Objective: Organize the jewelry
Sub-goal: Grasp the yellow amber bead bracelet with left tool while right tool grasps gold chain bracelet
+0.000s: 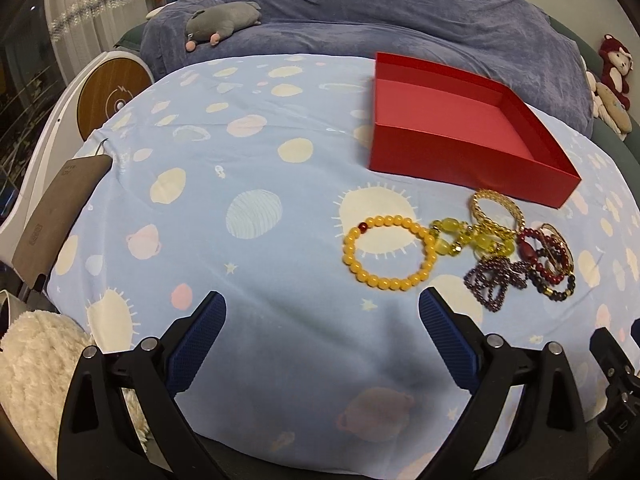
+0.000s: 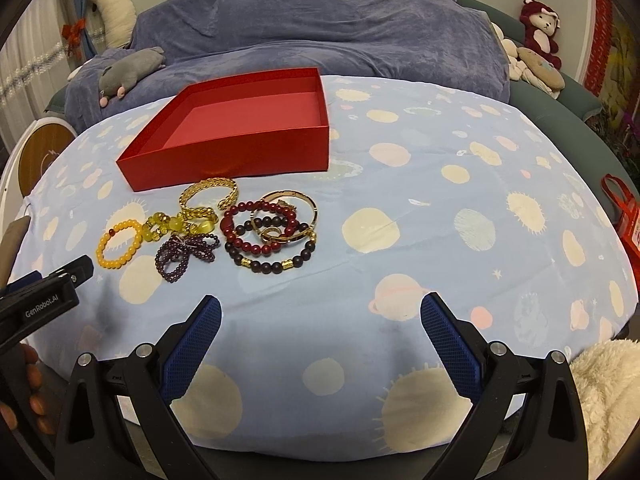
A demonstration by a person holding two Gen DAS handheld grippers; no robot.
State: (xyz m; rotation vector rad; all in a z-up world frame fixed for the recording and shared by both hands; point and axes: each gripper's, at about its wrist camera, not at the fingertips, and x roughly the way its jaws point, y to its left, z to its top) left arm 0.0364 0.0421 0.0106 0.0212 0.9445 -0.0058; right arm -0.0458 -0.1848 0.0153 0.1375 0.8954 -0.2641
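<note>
Currently both of my grippers hover low over the near edge of the table, jaws spread wide, nothing between them. My left gripper [image 1: 322, 304] and right gripper [image 2: 320, 306] each show two blue pads with a fine ribbed texture on black plastic arms.

The cloth [image 2: 420, 240] is smooth pale-blue fabric printed with cream planets and suns; it drapes over the table's rounded edges.

The box [image 2: 240, 158] is red card, shallow, square, open-topped, with a matte pink floor. It sits toward the far edge, near the middle.

The jewelry lies in a cluster just in front of the box's near wall, apart from it:
- yellow bracelet [image 1: 390, 252]: round opaque beads, one dark red bead, at the cluster's left end.
- amber string [image 1: 470, 238]: translucent chunky yellow stones, touching the yellow bracelet.
- gold chain [image 2: 210, 200]: braided metal, nearest the box.
- purple beads [image 2: 186, 254]: small, looped in a tangle.
- red beads [image 2: 260, 226], dark beads [image 2: 276, 266] and a gold bangle [image 2: 296, 208]: overlapping rings at the right end.

I see bare cloth on the right half of the table and along the near edge.
</note>
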